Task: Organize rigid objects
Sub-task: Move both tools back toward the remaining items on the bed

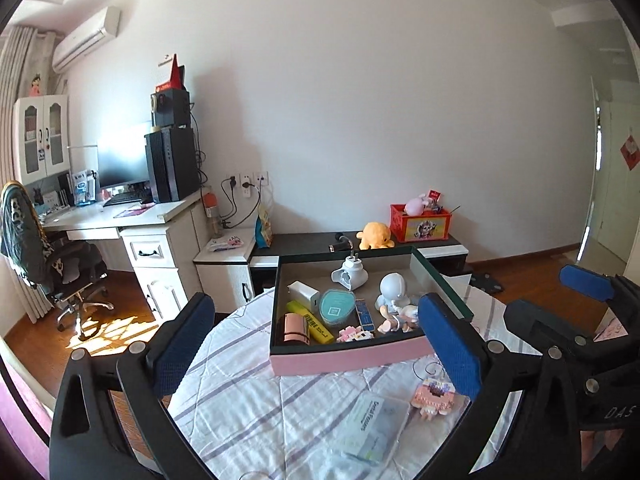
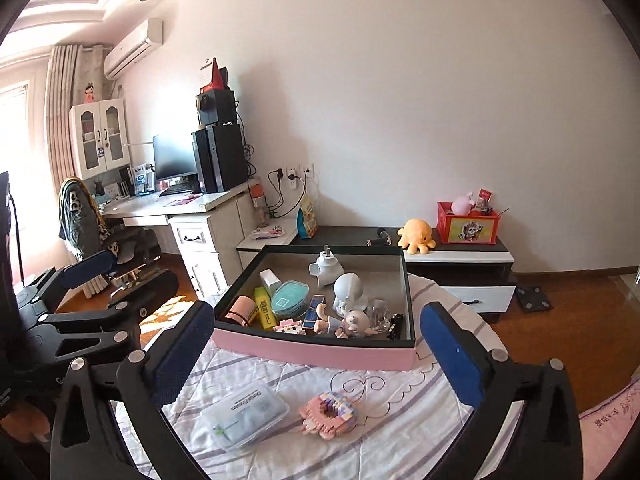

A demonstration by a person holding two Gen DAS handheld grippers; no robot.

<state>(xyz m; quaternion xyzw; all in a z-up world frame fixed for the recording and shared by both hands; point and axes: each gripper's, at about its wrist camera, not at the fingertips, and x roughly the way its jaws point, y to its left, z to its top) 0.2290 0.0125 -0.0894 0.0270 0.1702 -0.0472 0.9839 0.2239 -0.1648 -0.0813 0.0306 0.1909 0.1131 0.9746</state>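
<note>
A pink-walled box [image 1: 352, 356] [image 2: 316, 350] stands on the striped cloth of a round table and holds several small items: a white plug, a teal case, a yellow highlighter, figurines. In front of it lie a clear plastic case [image 1: 370, 428] [image 2: 246, 412] and a pink block toy [image 1: 434, 396] [image 2: 330, 410]. My left gripper [image 1: 316, 344] is open and empty, raised in front of the box. My right gripper [image 2: 316, 354] is open and empty, over the two loose items. The right gripper also shows in the left wrist view [image 1: 568, 300], and the left gripper shows in the right wrist view [image 2: 92, 280].
A low black-and-white cabinet [image 2: 460, 258] stands behind the table with an orange plush [image 2: 416, 236] and a red toy crate [image 2: 466, 226]. A desk with a computer [image 1: 120, 208] and an office chair [image 1: 48, 256] are at the left. The floor is wood.
</note>
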